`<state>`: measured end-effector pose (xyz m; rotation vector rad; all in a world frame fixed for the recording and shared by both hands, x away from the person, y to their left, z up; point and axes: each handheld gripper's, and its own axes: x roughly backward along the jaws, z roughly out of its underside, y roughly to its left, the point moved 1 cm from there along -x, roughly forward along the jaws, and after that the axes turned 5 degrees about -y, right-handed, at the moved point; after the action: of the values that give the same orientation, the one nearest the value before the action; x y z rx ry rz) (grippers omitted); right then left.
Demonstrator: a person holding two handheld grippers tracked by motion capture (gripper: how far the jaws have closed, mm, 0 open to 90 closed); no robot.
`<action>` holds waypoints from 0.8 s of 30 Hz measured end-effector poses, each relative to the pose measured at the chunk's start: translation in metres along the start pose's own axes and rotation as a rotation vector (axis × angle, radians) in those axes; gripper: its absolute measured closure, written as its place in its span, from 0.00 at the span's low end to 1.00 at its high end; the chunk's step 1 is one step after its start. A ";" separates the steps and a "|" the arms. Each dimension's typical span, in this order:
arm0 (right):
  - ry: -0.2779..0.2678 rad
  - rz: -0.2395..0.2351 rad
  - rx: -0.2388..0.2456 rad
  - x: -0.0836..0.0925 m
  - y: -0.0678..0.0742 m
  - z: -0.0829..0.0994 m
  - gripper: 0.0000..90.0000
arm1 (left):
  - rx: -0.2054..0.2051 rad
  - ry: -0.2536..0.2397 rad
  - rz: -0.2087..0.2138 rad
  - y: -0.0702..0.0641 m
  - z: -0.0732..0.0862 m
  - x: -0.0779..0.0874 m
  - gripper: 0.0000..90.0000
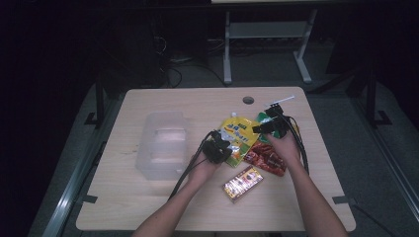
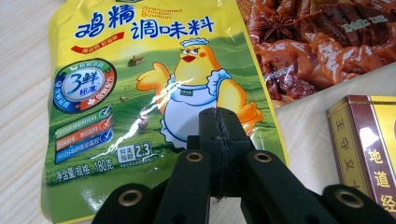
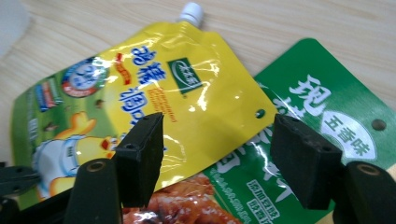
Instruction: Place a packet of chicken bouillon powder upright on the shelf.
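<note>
A yellow seasoning pouch lies mid-table. Overlapping its right edge: a green packet and a red snack packet. A clear bin sits left, a boxed carton below. Left gripper pressed together over the pouch; right gripper spread above its corner.

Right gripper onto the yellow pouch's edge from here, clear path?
Probably yes. The right gripper hangs open just above the yellow pouch, whose edge overlaps the green packet; nothing lies between jaws and pouch.
</note>
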<state>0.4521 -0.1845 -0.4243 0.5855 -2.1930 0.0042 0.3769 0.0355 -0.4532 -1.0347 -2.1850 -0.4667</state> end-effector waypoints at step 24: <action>0.033 -0.051 -0.137 -0.031 -0.016 0.009 0.55 | -0.029 0.040 0.006 -0.002 -0.002 -0.003 1.00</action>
<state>0.4689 -0.1881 -0.4558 0.5599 -2.1261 -0.1604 0.3776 0.0317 -0.4541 -1.0381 -2.1453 -0.5140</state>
